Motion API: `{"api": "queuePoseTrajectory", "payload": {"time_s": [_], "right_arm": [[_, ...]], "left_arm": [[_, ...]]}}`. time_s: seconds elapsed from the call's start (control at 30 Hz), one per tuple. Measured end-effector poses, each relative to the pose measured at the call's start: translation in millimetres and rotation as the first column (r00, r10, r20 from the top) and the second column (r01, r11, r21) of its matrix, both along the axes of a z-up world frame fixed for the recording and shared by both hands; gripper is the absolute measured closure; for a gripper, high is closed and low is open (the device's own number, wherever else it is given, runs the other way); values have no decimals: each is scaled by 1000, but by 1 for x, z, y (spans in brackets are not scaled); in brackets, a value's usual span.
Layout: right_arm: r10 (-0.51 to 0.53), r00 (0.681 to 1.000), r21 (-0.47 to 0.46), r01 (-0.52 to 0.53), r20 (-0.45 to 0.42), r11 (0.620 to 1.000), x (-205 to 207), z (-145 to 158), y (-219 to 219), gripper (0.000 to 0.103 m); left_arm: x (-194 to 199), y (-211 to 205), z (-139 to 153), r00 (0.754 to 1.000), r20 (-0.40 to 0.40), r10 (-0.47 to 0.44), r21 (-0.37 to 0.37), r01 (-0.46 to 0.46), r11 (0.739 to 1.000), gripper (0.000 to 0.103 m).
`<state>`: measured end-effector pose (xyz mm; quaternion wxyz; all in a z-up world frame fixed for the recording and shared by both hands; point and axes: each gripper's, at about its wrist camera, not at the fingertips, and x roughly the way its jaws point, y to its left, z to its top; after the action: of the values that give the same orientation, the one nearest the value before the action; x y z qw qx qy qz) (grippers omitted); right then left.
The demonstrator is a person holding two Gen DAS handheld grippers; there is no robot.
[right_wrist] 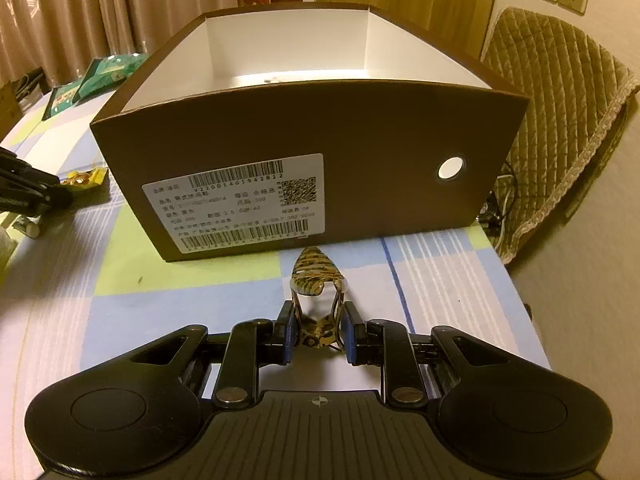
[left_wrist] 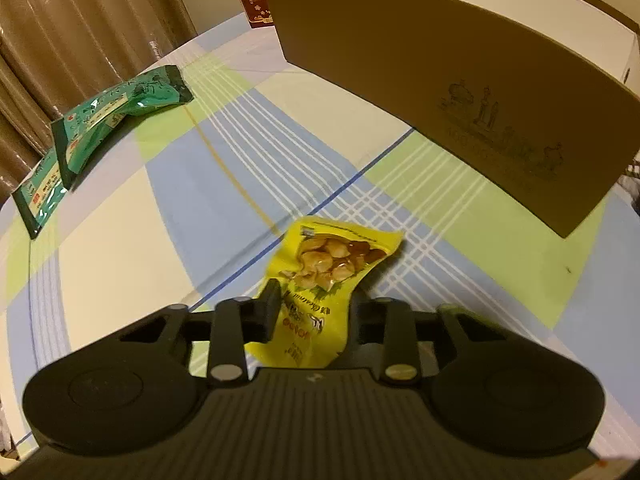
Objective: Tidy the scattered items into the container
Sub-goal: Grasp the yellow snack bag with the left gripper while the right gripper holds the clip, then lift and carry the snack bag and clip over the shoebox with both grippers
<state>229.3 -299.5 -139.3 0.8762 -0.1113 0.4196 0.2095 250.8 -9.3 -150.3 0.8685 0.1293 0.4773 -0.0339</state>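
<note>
Nearby, box [right_wrist: 280, 152] wall edges yellow packet [left_wrist: 332, 264].

From here I can't read the small print on the white label [right_wrist: 236, 204] of the brown cardboard box [right_wrist: 400, 184]. Its near wall hides most of the box floor. My left hand-held gripper [left_wrist: 314, 308] covers the yellow snack packet's [left_wrist: 332, 256] lower end.

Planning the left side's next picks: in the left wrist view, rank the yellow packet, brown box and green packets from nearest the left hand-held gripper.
1. Yellow packet, between its fingers.
2. Brown box, ahead right.
3. Green packets, far left by the curtain.
</note>
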Motion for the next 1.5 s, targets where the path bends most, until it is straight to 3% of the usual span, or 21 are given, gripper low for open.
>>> {"api": "queuePoseTrajectory", "payload": {"time_s": [0.13, 0.23, 0.3, 0.33, 0.43, 0.5, 0.7, 0.83, 0.93, 1.03, 1.27, 1.5], "right_arm": [[16, 1000, -5, -16, -7, 1000, 3, -3, 2, 83], [26, 1000, -8, -26, 6, 1000, 8, -5, 5, 79], [24, 999, -14, -24, 25, 1000, 11, -6, 7, 62], [23, 999, -17, -23, 31, 1000, 13, -7, 8, 59], [37, 999, 2, -37, 36, 999, 17, -9, 10, 60], [53, 998, 1, -53, 36, 999, 17, -8, 12, 79], [57, 998, 2, -57, 19, 998, 13, -5, 5, 79], [70, 997, 4, -70, 18, 998, 5, 0, -1, 79], [76, 997, 11, -76, 21, 997, 1, 8, -5, 79], [80, 996, 27, -80, 27, 996, -1, 15, -9, 79], [86, 995, 62, -89, 43, 994, -11, 27, -19, 79], [106, 993, 79, -109, 45, 991, -13, 35, -25, 79]], "left_arm": [[-3, 7, 15, 999, 11, 49, -65, -49, 997, 92], [-4, 6, 19, 998, 8, 55, -88, -54, 995, 92], [-3, 3, 16, 998, 11, 67, -81, -66, 994, 92], [-2, 2, 14, 997, 13, 73, -79, -72, 994, 91], [1, -1, 12, 996, 25, 89, -64, -87, 994, 91], [3, -2, 12, 996, 29, 88, -52, -87, 995, 92], [-5, -9, 25, 995, 39, 87, -99, -83, 992, 93], [-15, -13, 33, 993, 26, 114, -193, -107, 975, 93], [-24, -20, 39, 994, 26, 109, -238, -100, 966, 103], [-34, -27, 44, 994, 28, 106, -270, -94, 958, 103], [-50, -31, 51, 991, 24, 132, -324, -117, 939, 103], [-61, -37, 63, 991, 47, 124, -310, -104, 945, 103]]}}
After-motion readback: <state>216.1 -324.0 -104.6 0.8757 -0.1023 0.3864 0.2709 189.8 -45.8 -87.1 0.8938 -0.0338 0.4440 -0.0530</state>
